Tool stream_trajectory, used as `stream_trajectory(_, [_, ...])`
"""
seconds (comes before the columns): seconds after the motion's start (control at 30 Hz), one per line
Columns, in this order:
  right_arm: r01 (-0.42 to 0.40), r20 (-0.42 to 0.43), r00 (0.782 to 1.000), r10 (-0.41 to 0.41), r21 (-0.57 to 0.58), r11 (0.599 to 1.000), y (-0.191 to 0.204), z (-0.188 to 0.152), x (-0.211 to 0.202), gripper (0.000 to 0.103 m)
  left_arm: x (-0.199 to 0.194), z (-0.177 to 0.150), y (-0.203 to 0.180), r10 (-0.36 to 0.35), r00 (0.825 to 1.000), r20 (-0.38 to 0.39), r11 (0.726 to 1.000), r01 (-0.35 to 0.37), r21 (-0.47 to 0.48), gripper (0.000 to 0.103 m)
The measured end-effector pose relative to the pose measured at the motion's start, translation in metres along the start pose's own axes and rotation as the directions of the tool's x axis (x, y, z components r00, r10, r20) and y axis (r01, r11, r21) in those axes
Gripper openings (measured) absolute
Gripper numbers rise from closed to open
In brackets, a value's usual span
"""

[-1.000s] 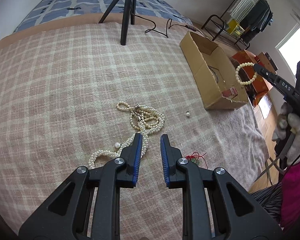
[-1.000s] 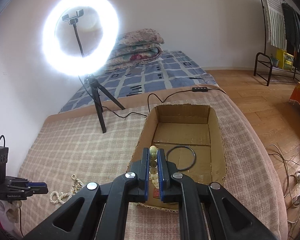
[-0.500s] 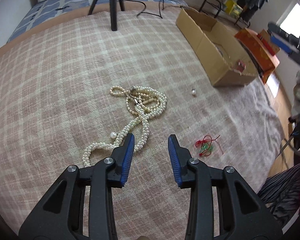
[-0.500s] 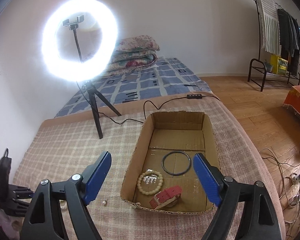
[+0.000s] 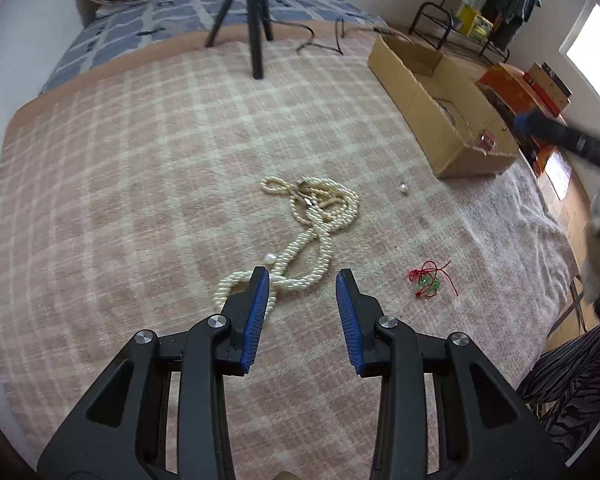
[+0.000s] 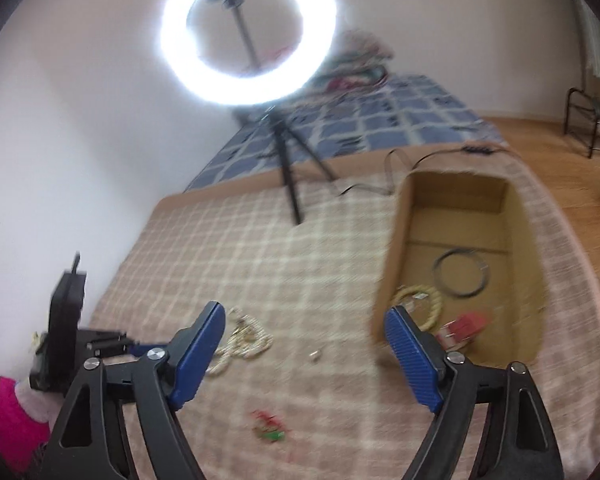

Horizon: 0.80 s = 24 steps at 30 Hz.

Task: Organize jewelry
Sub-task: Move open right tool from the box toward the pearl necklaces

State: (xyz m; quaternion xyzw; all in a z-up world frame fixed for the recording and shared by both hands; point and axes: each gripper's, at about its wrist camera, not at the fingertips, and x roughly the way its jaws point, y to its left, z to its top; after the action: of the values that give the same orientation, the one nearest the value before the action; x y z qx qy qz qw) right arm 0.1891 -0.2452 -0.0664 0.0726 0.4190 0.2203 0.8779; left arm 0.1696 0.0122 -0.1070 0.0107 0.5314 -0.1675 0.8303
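A long pearl necklace (image 5: 312,232) lies tangled on the plaid blanket; it also shows in the right wrist view (image 6: 240,338). My left gripper (image 5: 303,280) is open and empty, just above the necklace's near loop. A red-and-green string charm (image 5: 430,278) lies right of it, also in the right wrist view (image 6: 269,426). A loose pearl (image 5: 403,188) sits near the cardboard box (image 5: 428,120). My right gripper (image 6: 304,316) is wide open and empty, left of the box (image 6: 392,264), which holds a bead bracelet (image 6: 420,304), a dark ring (image 6: 460,274) and a red strap (image 6: 464,326).
A ring light on a black tripod (image 6: 286,176) stands at the blanket's far edge, its legs (image 5: 256,20) seen from the left wrist. A cable (image 5: 320,42) trails behind the box. The bed edge drops to wooden floor (image 6: 580,184) on the right.
My right gripper opened and dropped the bead bracelet into the box, then swung left and down toward the blanket. My left gripper opened wider above the pearl necklace.
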Motion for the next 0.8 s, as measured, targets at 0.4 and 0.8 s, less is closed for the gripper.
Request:
stream_trajectory(0.4, [-0.171, -0.250, 0.948, 0.195, 0.116, 0.978, 0.031, -0.039, 0.089, 0.049, -0.069, 0.000, 0.057, 0.056, 0.989, 0.138, 0.975, -0.024, -0.219, 0.035])
stream_trajectory(0.8, [-0.082, -0.337, 0.931, 0.141, 0.183, 0.980, 0.046, -0.049, 0.155, 0.037, -0.067, -0.004, 0.084, 0.037, 0.993, 0.110, 0.960, -0.005, -0.280, 0.035])
